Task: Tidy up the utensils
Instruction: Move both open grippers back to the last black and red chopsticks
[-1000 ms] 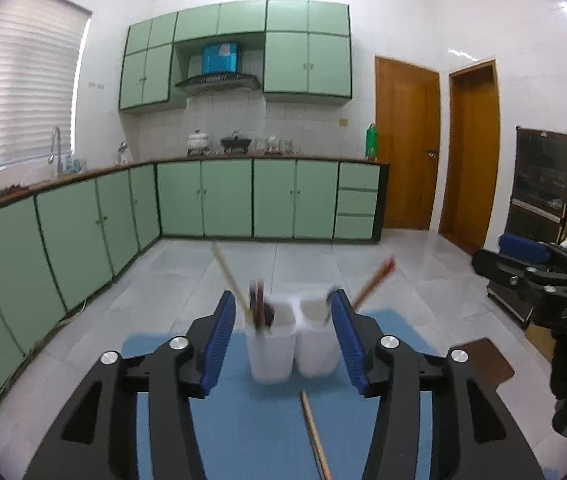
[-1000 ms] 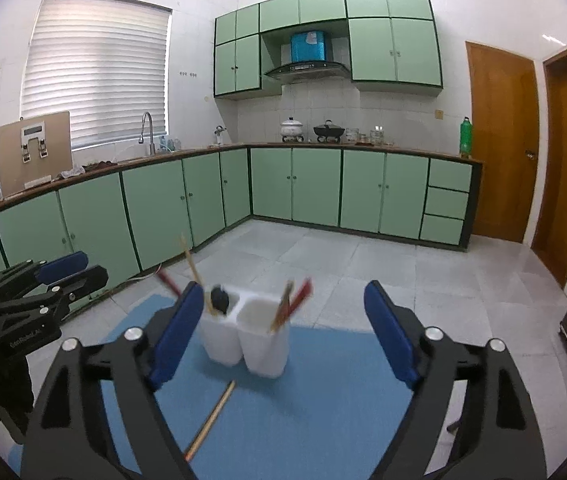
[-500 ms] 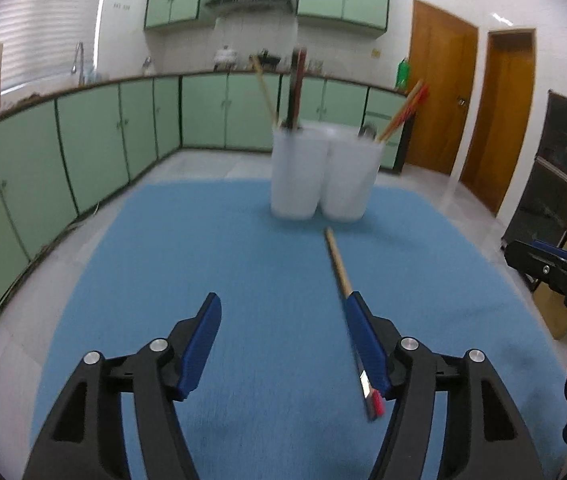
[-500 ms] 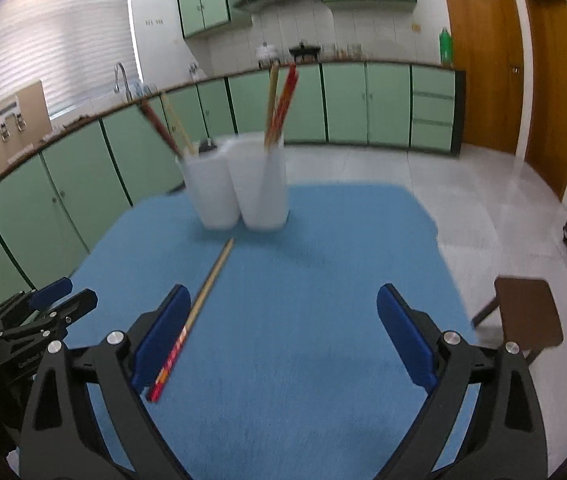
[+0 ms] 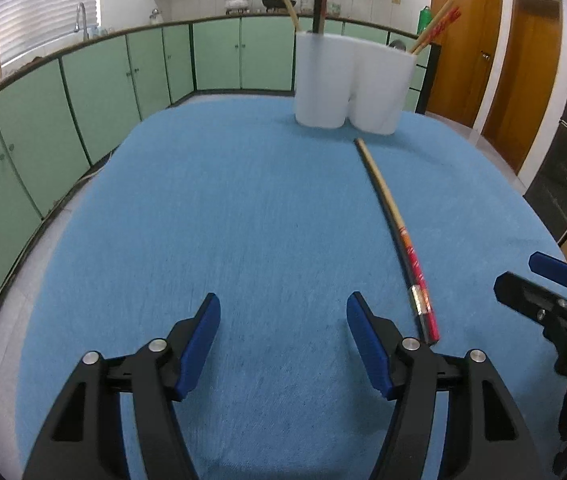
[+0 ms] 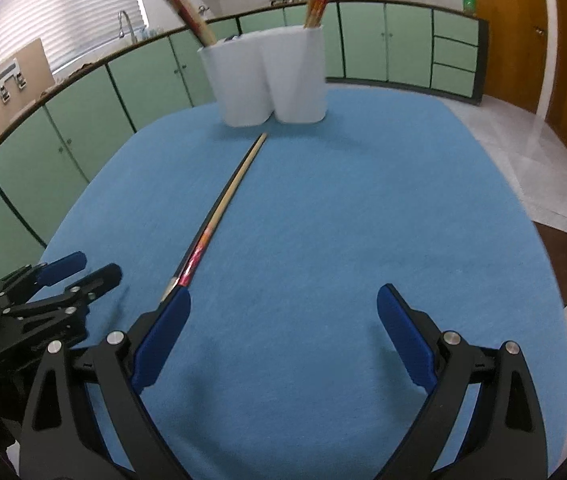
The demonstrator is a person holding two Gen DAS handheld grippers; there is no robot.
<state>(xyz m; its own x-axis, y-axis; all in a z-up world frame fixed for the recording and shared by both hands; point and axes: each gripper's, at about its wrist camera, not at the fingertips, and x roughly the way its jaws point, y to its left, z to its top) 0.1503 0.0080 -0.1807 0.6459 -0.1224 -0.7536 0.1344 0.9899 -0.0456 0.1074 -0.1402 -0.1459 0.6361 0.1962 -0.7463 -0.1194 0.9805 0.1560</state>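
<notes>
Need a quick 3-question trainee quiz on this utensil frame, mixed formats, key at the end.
1. True or false: the loose chopstick on the blue mat lies between the pads of the left tongs.
2. Multiple choice: the white two-cup holder contains A) nothing, B) upright chopsticks in both cups, C) spoons only.
3. Fill in: both the left tongs and the right tongs are ____ and hold nothing.

Key: 1 false, it lies just outside the tongs, on the side towards the right tongs; 2 B; 3 open.
</notes>
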